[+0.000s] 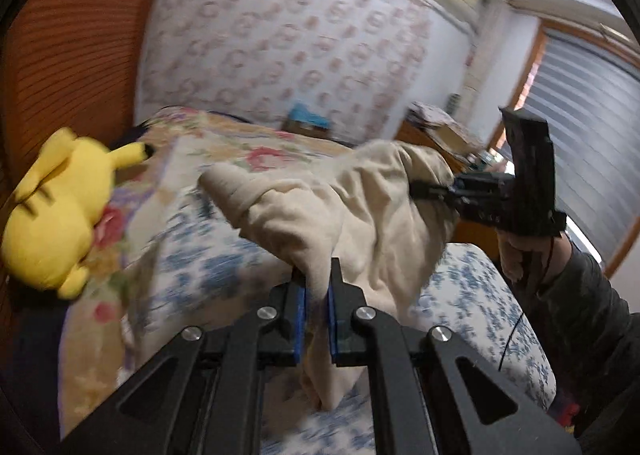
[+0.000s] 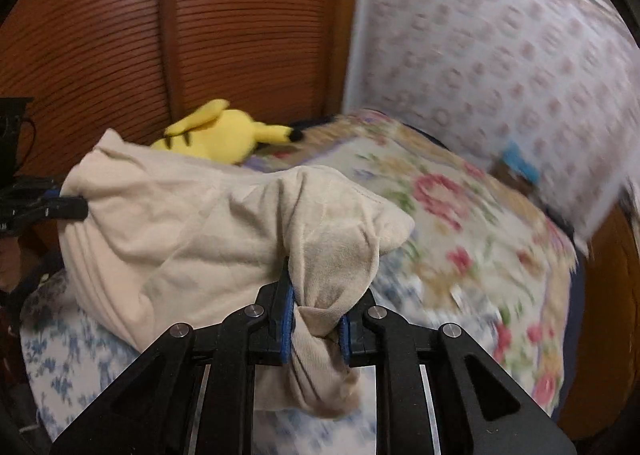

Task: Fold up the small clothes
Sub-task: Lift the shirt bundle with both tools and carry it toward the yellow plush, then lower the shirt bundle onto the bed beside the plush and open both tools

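My left tongs (image 1: 318,297) are clamped on a fold of the cream garment (image 1: 360,207), the cloth pinched between the blue pads. My right tongs (image 2: 316,319) are closed on a bunched corner of the same garment, which sags below them. The garment hangs stretched between both tongs, lifted above the blue-flowered sheet (image 2: 68,339). In the left view my right tongs sit at about two o'clock, biting the cloth's far edge. A yellow plush toy (image 1: 56,207) lies at nine o'clock on the floral blanket (image 2: 460,215), well apart from the garment.
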`<state>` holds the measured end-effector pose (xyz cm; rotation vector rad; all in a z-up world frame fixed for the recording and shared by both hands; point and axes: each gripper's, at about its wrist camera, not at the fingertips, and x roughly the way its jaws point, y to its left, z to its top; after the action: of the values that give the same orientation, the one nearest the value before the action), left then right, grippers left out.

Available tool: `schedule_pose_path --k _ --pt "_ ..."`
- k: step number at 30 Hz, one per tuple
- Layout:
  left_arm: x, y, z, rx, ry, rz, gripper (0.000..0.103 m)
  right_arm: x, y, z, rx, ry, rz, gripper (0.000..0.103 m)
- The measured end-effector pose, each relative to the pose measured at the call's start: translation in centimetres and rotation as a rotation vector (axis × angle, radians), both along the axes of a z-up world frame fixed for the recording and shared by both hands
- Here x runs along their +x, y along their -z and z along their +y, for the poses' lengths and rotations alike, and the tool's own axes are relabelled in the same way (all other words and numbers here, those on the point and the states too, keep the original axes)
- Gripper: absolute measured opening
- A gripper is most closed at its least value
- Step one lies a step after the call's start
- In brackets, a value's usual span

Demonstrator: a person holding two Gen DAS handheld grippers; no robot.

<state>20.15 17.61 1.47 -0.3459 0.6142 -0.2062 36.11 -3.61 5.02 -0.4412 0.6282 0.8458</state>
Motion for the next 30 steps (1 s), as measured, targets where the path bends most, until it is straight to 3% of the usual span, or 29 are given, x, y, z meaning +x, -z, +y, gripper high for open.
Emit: schedule_pose_path --k 7,12,16,21,24,28,30 --pt "-2.0 6.6 6.1 -0.066 -0.125 0.111 0.005 1.1 2.4 13.3 -0.121 -0.156 -0.053 0.015" --pt "-3.1 9.4 7.1 -0.090 -0.150 0.157 0.005 2.4 5.4 19.1 -0.171 -0.206 -0.035 0.015" --pt "-3.1 9.8 6.9 -0.071 -0.154 0.174 0.006 3.8 7.4 22.0 -0.166 -0.213 0.014 0.017" --pt "-3.7 9.4 6.9 -0.035 -0.175 0.187 0.011 5.4 8.1 22.4 -0.138 -0.142 0.058 0.037" --pt "-4.0 9.1 7.1 -0.017 -0.193 0.184 0.018 6.2 6.8 20.5 -0.053 -0.075 0.065 0.046" --pt "-5.0 8.1 6.7 0.025 -0.209 0.154 0.024 6.0 4.6 17.1 0.074 -0.032 0.068 0.048" --pt "-5.3 7.6 6.6 0.041 -0.216 0.142 0.036 5.4 4.7 16.5 0.087 -0.056 0.100 0.048"
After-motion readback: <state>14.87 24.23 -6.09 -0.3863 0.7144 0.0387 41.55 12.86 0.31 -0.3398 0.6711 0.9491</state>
